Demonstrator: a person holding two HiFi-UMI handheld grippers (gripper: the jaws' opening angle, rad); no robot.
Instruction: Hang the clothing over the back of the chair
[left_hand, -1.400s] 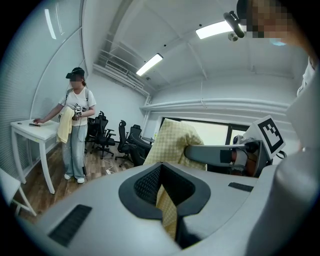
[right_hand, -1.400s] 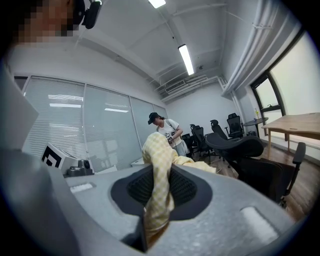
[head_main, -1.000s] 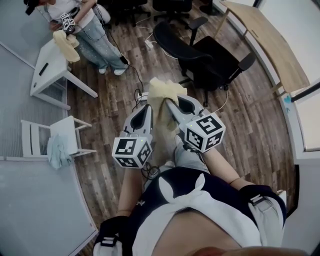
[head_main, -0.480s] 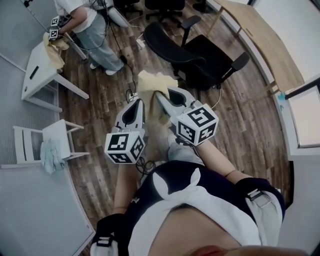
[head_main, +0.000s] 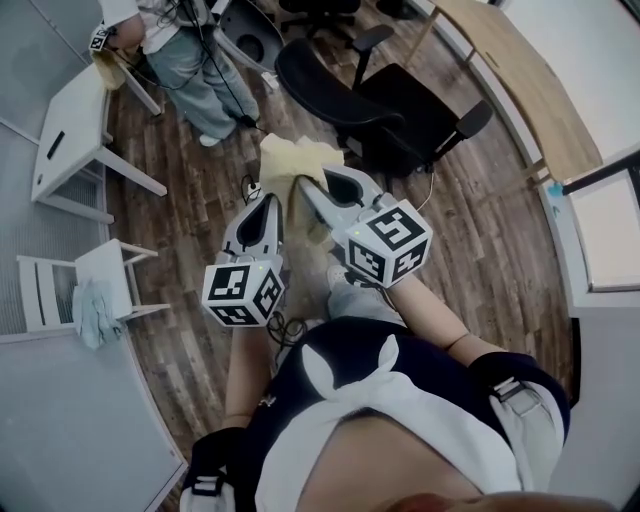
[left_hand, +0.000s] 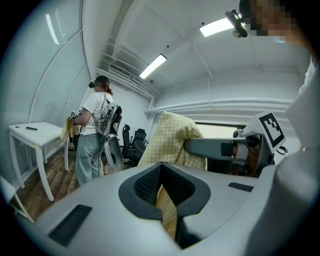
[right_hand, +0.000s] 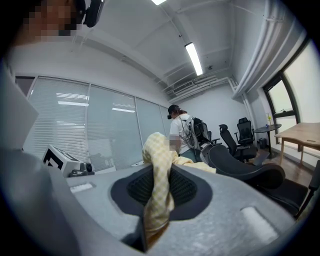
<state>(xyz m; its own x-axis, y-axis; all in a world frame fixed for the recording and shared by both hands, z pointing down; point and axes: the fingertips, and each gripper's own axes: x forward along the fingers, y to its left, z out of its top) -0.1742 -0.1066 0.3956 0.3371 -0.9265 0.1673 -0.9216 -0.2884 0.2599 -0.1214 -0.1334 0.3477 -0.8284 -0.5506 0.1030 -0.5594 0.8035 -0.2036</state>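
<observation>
A pale yellow checked garment (head_main: 292, 165) hangs between my two grippers, held up in front of me. My left gripper (head_main: 270, 205) is shut on one part of it, and the fabric (left_hand: 172, 137) runs down into its jaws (left_hand: 164, 197). My right gripper (head_main: 306, 188) is shut on another part, with cloth (right_hand: 156, 150) bunched between its jaws (right_hand: 155, 200). The black office chair (head_main: 385, 100) stands just beyond the garment, its curved back (head_main: 305, 75) towards me. That chair's back (right_hand: 245, 170) shows to the right in the right gripper view.
Another person (head_main: 185, 50) stands at the far left beside a white table (head_main: 70, 130). A small white chair (head_main: 60, 285) with a light blue cloth (head_main: 88, 305) is at the left. A wooden desk (head_main: 520, 80) runs along the right. Cables (head_main: 250, 185) lie on the floor.
Both grippers have carried the garment forward, closer to the black chair's back. The jaws stay closed on the cloth.
</observation>
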